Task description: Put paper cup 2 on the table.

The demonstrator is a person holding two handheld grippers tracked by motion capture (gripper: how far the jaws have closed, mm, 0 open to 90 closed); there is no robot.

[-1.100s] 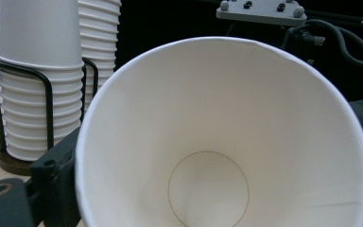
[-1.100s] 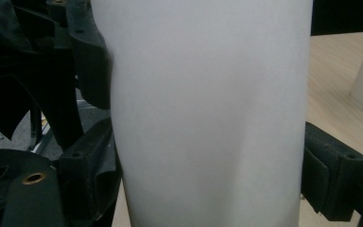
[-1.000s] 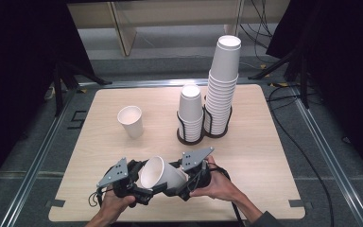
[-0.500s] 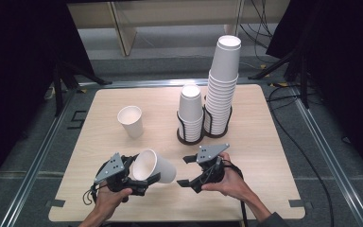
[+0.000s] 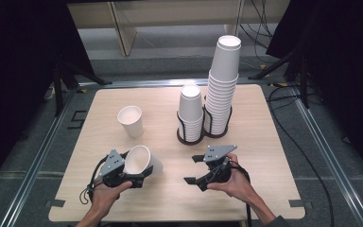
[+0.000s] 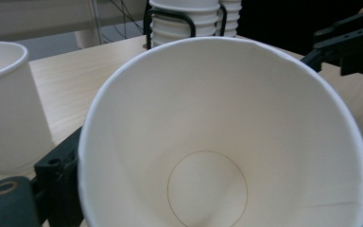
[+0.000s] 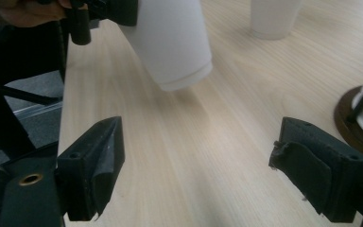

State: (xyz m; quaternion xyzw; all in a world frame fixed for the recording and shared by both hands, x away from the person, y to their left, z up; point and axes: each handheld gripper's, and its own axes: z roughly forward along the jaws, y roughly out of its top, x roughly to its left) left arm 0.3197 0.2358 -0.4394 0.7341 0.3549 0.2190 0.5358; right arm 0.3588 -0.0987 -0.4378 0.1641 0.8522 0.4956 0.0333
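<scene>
A white paper cup [image 5: 142, 161] is tilted on its side above the table's front left, and my left gripper [image 5: 141, 176] is shut on it. In the left gripper view the cup's open mouth [image 6: 217, 142] faces the camera, with a black jaw at each side of it. My right gripper [image 5: 194, 169] is to the cup's right, apart from it. Its jaws are open with nothing between them [image 7: 203, 184], over bare wood. In the right gripper view the held cup's base [image 7: 172, 42] hangs just above the tabletop.
A second white cup [image 5: 131, 120] stands upright at the middle left. Behind the centre, two black wire holders carry a short cup stack [image 5: 190, 111] and a tall one [image 5: 222, 85]. The wooden table [image 5: 264, 142] ends close in front of both hands.
My right gripper has drawn away to the right from the cup, where it was close against it. The left gripper has shifted slightly left with the cup in it.
</scene>
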